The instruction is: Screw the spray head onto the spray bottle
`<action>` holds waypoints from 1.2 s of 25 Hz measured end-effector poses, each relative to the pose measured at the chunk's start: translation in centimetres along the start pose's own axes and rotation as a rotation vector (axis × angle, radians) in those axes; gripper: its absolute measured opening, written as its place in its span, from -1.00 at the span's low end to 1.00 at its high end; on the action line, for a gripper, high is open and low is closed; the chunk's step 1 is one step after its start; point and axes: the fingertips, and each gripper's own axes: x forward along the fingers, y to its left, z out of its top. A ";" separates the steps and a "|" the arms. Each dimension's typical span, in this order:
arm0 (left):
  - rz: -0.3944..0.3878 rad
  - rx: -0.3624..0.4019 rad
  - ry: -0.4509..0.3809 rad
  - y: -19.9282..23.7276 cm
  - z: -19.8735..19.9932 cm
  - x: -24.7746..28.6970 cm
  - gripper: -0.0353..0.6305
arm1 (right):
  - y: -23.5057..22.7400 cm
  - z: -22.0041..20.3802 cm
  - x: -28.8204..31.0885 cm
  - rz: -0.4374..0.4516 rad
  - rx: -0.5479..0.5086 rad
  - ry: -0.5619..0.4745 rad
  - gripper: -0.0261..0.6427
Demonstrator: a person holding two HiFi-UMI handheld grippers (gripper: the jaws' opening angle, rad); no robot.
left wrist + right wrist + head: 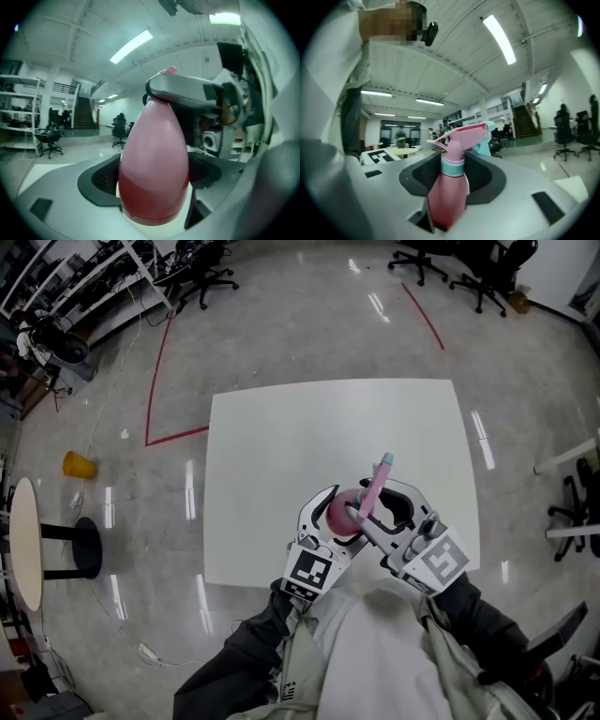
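Note:
A pink spray bottle [342,514] is held tilted in the air over the near edge of the white table [281,446]. My left gripper [336,518] is shut on its wide body [152,168], one dark pad on each side. A pink spray head [378,486] with a teal nozzle tip sits on the neck over a teal collar [452,168]. My right gripper [384,510] comes in from the right. Its pads stand tight against the collar and neck [453,174]. One right finger [187,91] crosses the bottle's top in the left gripper view.
A yellow cup [79,465] lies on the floor at the left beside a round side table [23,540]. Red tape lines [159,362] mark the floor, and office chairs [202,273] stand at the back. A person's dark sleeves show below the grippers.

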 end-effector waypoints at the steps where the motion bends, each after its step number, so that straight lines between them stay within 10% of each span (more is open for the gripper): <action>1: 0.076 0.005 0.025 0.8 -0.3 0.2 0.41 | -0.7 -0.3 0.4 -0.102 0.030 0.021 -0.49; 5: 0.189 -0.022 0.024 1.7 0.0 0.4 0.41 | -0.6 -0.1 1.2 -0.287 0.005 0.056 -0.50; 15: -0.146 -0.027 -0.131 1.8 3.4 -3.1 0.41 | 0.9 0.8 -3.1 0.140 -0.049 0.103 -0.17; 22: -0.282 0.046 -0.053 -1.7 1.9 -2.2 0.41 | 2.7 4.3 -1.7 0.360 -0.160 0.041 -0.04; 24: -0.220 0.022 -0.053 -0.9 1.8 -1.9 0.41 | 2.2 3.9 -1.1 0.289 -0.177 0.068 -0.51; 30: 0.152 0.022 0.143 2.8 -0.8 0.6 0.41 | -1.8 1.7 1.0 -0.207 0.053 0.131 -0.67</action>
